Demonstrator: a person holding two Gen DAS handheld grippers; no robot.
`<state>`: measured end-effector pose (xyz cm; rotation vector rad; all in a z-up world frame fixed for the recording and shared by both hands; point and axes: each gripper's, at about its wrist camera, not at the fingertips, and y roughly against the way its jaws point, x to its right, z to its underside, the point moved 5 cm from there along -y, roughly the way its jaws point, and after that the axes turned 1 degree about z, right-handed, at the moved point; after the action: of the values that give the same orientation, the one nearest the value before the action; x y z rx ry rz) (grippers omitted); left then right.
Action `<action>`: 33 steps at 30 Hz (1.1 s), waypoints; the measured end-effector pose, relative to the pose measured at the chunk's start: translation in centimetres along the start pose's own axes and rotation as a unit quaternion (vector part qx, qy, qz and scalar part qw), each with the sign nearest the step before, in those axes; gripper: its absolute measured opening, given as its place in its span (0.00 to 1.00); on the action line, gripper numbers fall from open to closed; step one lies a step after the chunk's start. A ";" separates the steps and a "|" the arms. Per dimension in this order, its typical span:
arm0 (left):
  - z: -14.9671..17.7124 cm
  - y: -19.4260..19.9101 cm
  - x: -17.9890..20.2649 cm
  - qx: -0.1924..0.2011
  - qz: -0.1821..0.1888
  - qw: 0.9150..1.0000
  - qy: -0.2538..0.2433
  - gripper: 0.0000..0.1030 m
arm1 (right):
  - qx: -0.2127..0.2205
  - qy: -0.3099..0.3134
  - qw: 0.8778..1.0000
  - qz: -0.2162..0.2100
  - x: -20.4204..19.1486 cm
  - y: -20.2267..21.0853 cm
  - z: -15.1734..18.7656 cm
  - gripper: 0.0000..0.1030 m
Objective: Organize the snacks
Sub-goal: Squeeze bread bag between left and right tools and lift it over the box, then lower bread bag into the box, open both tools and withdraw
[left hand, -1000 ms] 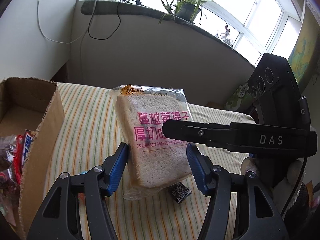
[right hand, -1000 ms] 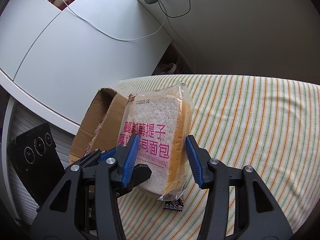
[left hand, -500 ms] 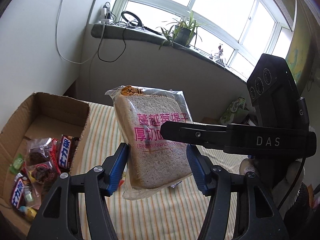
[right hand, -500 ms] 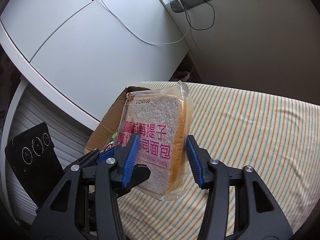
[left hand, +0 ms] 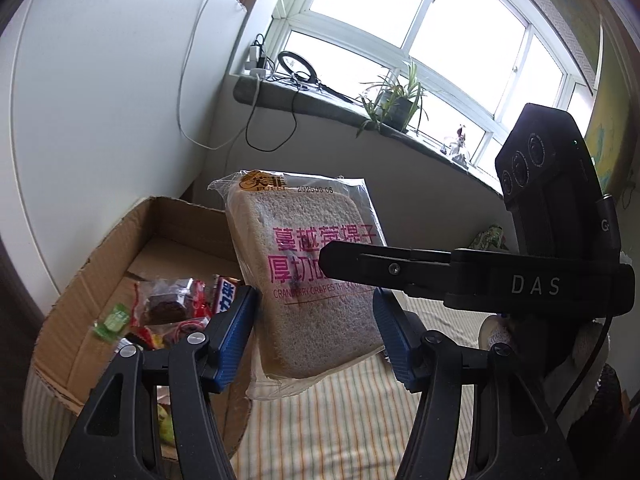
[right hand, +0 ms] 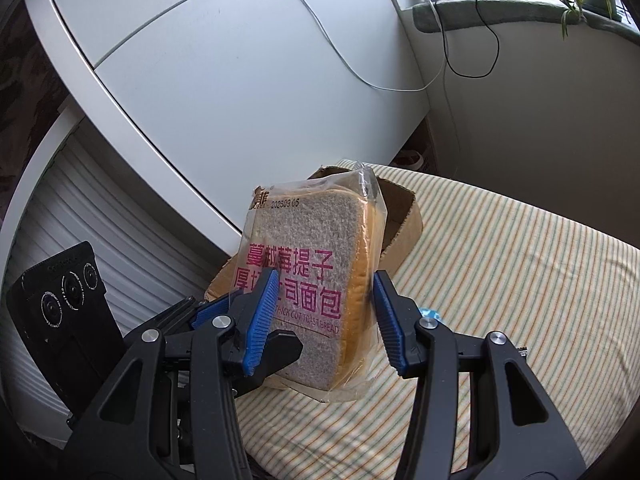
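A clear pack of thick-cut toast bread (left hand: 304,248) with pink lettering hangs upright in the air. My left gripper (left hand: 312,328) is shut on its two side edges. My right gripper (right hand: 320,320) is shut on the same bread pack (right hand: 312,232), and one of its black fingers (left hand: 380,268) crosses the pack's front face. An open cardboard box (left hand: 80,320) sits below and left of the pack, holding several wrapped snacks (left hand: 172,304). In the right wrist view the box (right hand: 400,216) shows just behind the pack.
A striped cover (right hand: 500,280) spreads under and to the right of the box. A small blue wrapper (right hand: 430,313) lies on it near the right pad. A white cabinet (right hand: 240,60) stands behind the box. A windowsill with a plant (left hand: 392,100) and cables runs along the far wall.
Both grippers have risen together with the bread pack and swung towards the box. More of the box's inside now shows, and the small dark packet on the cover has left view.
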<state>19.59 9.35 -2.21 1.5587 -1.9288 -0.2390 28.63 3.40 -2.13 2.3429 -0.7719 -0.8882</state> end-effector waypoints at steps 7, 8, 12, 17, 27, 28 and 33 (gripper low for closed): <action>-0.2 0.8 -3.4 0.005 -0.023 1.000 0.017 0.58 | -0.014 0.023 1.000 -0.007 -2.8 -3.8 -0.4 0.49; -0.2 0.9 -3.9 0.006 -0.026 0.999 0.020 0.58 | -0.017 0.026 0.999 -0.007 -3.1 -4.3 -0.5 0.49; -0.2 0.8 -5.4 0.007 -0.032 0.999 0.032 0.58 | -0.026 0.036 0.999 -0.006 -4.1 -6.0 -0.7 0.49; 0.2 0.6 -6.5 0.004 -0.036 0.999 0.037 0.58 | -0.034 0.039 0.999 -0.008 -4.1 -7.1 -0.3 0.49; 1.5 0.2 -8.2 -0.011 -0.048 0.998 0.044 0.58 | -0.050 0.035 0.998 -0.003 -4.1 -9.6 0.6 0.49; 1.6 0.2 -8.2 -0.011 -0.052 0.998 0.042 0.58 | -0.049 0.037 0.998 0.002 -4.1 -9.7 0.6 0.49; 1.9 0.7 -8.2 -0.011 -0.072 0.997 0.030 0.57 | -0.040 0.051 0.997 0.030 -4.1 -9.6 0.7 0.67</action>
<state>18.73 16.68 -6.31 1.6738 -1.7639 -0.2700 28.72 12.72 -6.91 2.2633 -0.7472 -0.7540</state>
